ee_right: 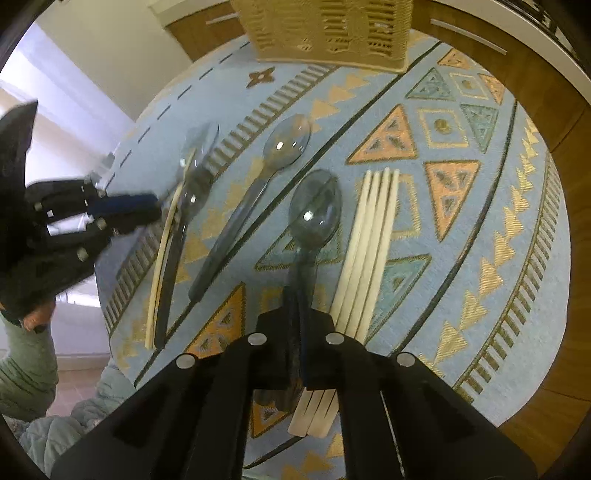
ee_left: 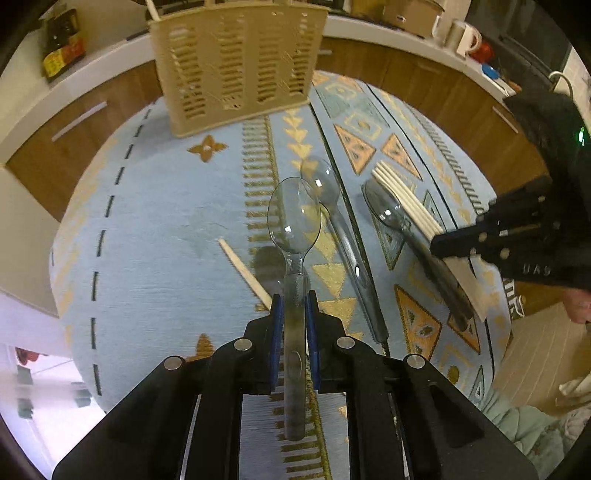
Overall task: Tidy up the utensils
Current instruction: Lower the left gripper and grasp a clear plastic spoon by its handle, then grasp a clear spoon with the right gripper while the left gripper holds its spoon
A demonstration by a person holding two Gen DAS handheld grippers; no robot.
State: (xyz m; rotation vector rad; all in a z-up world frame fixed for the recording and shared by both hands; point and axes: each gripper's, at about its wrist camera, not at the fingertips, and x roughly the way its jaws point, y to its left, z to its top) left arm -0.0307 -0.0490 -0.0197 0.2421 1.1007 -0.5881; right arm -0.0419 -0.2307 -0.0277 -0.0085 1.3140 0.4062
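My left gripper is shut on the handle of a clear plastic spoon, whose bowl points toward the beige slotted utensil basket; a shadow lies on the cloth under it. A second clear spoon lies just to its right. My right gripper is shut on the handle of a smoky clear spoon that lies beside a bundle of pale chopsticks. The right wrist view also shows the left gripper, blurred, with its spoon, the middle spoon and the basket.
A single chopstick lies on the blue patterned tablecloth left of my left gripper. The round table ends close behind the basket, near wooden cabinets. Mugs and a bottle stand on the counter beyond.
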